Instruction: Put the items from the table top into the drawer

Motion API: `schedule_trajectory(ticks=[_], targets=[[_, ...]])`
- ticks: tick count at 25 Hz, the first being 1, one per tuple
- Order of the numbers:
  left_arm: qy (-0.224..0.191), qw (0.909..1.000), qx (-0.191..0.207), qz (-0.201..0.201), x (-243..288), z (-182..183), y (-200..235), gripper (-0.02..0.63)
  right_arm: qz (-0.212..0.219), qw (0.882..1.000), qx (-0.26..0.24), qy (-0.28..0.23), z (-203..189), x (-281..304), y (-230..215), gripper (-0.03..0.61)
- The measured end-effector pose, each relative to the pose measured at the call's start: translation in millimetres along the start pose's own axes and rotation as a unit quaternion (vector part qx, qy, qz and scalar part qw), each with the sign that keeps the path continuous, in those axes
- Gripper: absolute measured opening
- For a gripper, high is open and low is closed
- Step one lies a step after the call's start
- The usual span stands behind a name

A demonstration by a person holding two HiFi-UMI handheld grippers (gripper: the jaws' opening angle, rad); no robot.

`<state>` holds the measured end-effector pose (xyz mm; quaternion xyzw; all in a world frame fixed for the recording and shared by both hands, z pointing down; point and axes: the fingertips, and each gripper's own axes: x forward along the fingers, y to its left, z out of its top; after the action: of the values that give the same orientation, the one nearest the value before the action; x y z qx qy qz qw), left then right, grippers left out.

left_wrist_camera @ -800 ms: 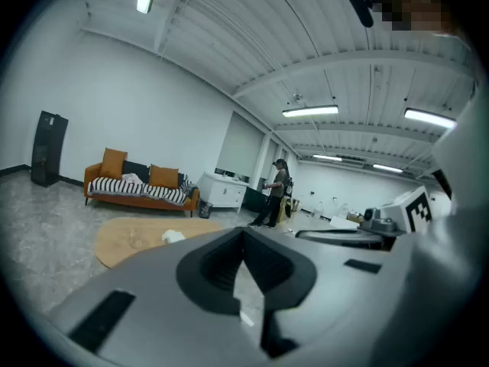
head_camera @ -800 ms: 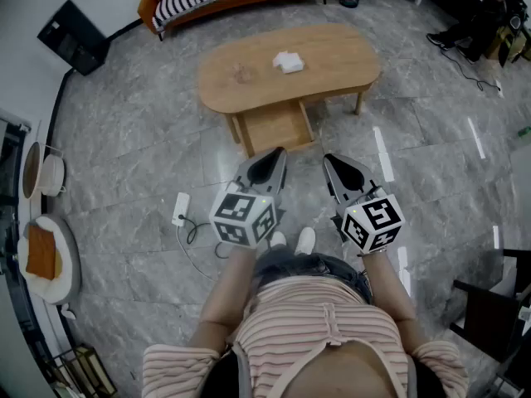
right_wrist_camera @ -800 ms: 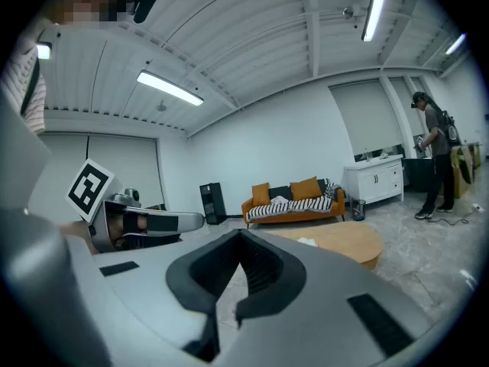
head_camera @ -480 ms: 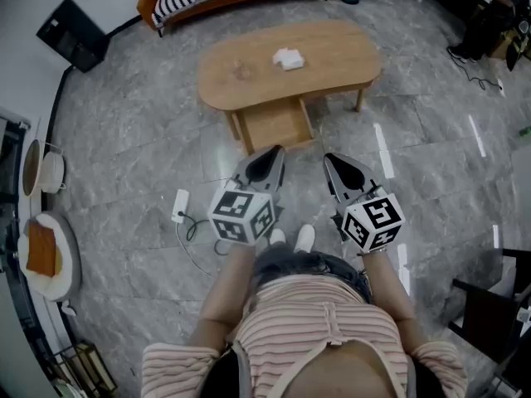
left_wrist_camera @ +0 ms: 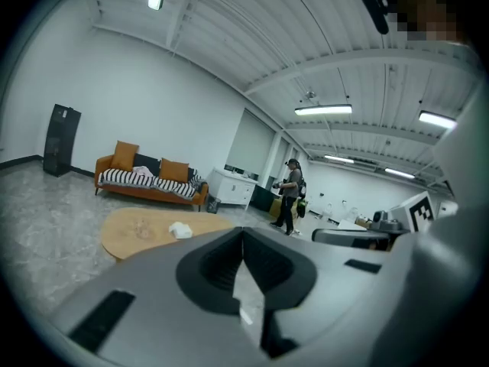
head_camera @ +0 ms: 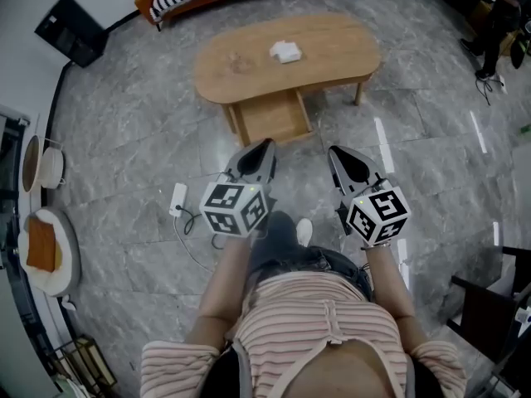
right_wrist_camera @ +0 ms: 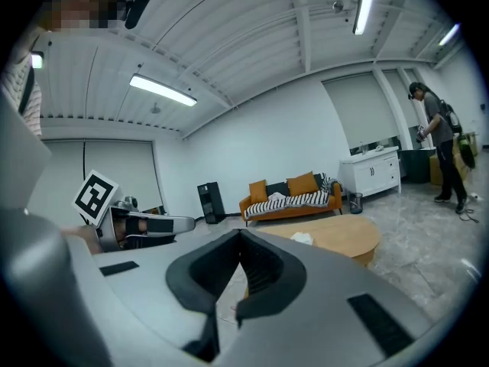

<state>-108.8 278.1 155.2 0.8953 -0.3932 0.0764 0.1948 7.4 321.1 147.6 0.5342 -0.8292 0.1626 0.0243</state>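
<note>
A small white bundle (head_camera: pixel 286 52) lies on the oval wooden bench (head_camera: pixel 241 77), above its open drawer (head_camera: pixel 270 124). Well short of it, left tongs (head_camera: pixel 264 145) and right tongs (head_camera: pixel 336 152) are both closed, empty. The step in hand looks like the approach; next, open 1 over the bundle.

Mock living room in a hall, sofa (left_wrist_camera: pixel 153 195), coffee table (head_camera: pixel 332 52), strip lights (left_wrist_camera: pixel 323 110)

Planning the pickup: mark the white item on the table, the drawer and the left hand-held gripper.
white item (head_camera: pixel 286 52), head view, its middle.
drawer (head_camera: pixel 270 123), head view, its middle.
left hand-held gripper (head_camera: pixel 264 148), head view, jaw tips.
</note>
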Motion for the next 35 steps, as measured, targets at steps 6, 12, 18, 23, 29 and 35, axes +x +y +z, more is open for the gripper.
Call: schedule_trajectory(ticks=[6,12,18,23,29,35], targets=[[-0.005,1.0000,0.000,0.006,10,9,5,0.014,-0.014,1.000,0.012,0.001,2,1,-18,0.008],[0.004,0.9999,-0.005,0.009,35,13,18,0.014,-0.019,0.999,0.027,0.009,0,18,-38,0.008],[0.022,0.9997,-0.013,0.007,69,15,44,0.014,-0.023,0.999,0.038,0.020,2,52,-56,0.008],[0.033,0.9991,-0.023,0.010,112,25,80,0.014,-0.020,0.998,0.042,0.032,9,98,-79,0.008],[0.053,0.9981,-0.030,0.008,163,42,125,0.015,-0.023,0.998,0.049,0.041,26,160,-108,0.008],[0.074,0.9966,-0.037,0.002,208,50,162,0.015,-0.033,0.996,0.053,0.058,34,210,-131,0.008]])
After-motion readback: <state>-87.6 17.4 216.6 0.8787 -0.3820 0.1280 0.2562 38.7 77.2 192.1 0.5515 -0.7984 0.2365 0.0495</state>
